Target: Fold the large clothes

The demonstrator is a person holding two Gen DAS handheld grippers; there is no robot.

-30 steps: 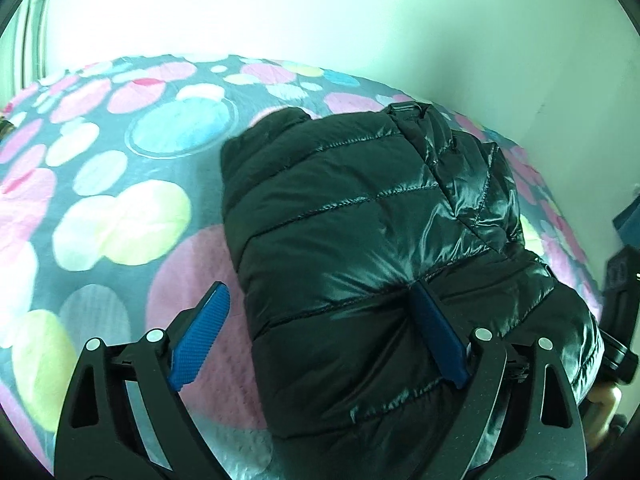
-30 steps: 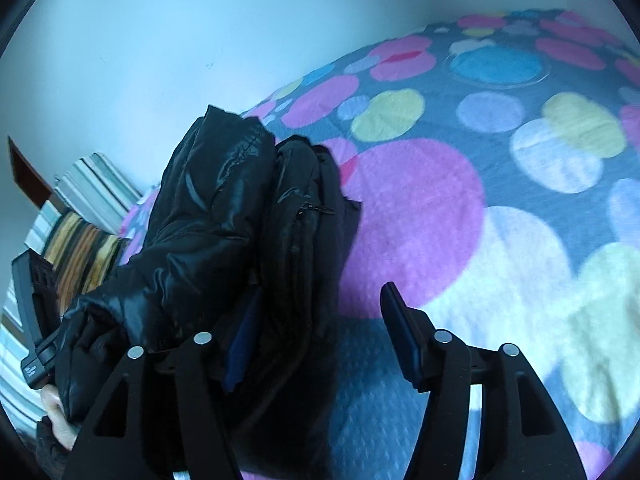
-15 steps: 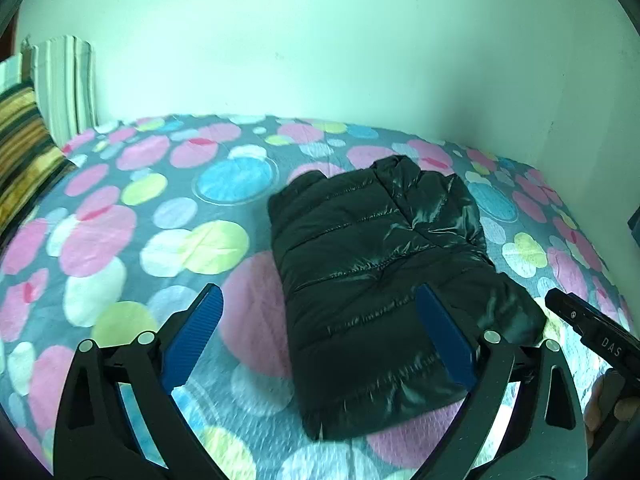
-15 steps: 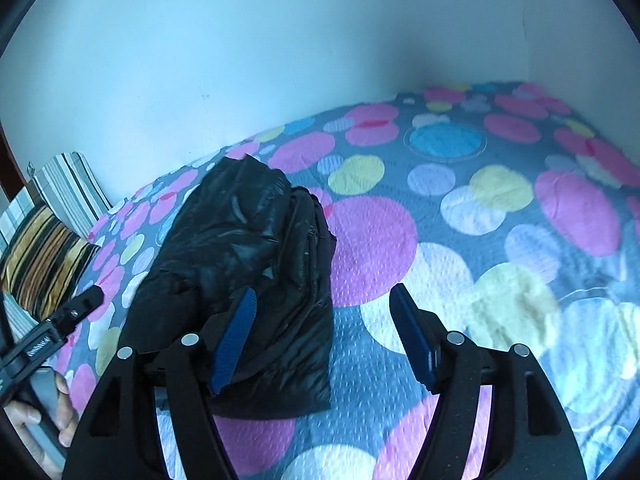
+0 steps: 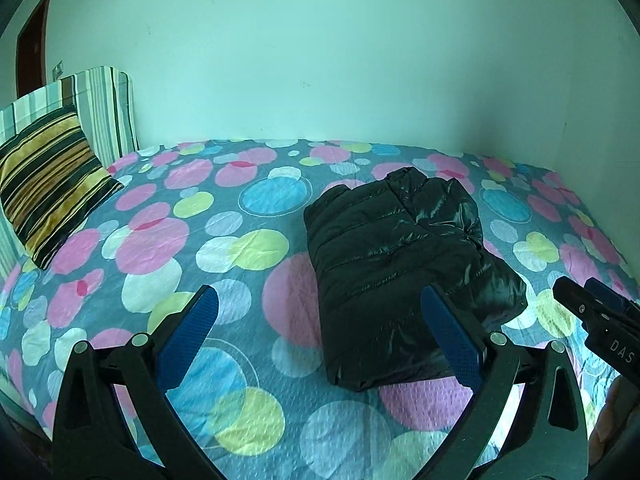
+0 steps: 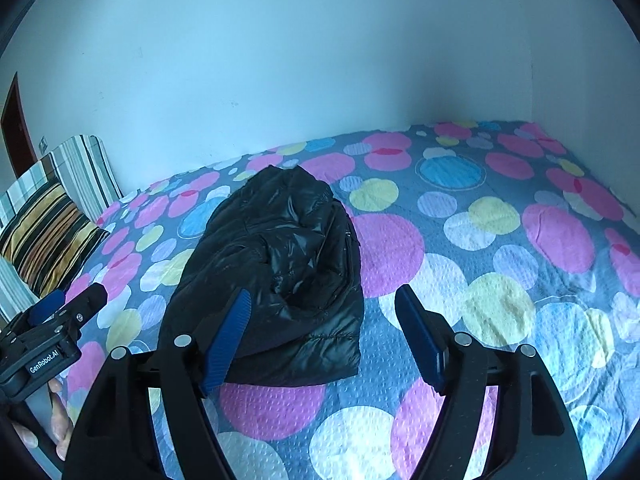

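A shiny black puffer jacket lies folded into a compact bundle on the bed; it also shows in the right wrist view. My left gripper is open and empty, held above the bed short of the jacket's near edge. My right gripper is open and empty, also back from the jacket, its left finger in front of the bundle. Each gripper shows in the other's view: the right one at the right edge, the left one at the left edge.
The bed has a grey cover with coloured circles. A striped cushion and a striped pillow lean at its left end. White walls close the far side and right corner.
Both grippers have pulled back and up from the jacket, which now lies farther away and whole in view. Both stayed open. The jacket has not moved.
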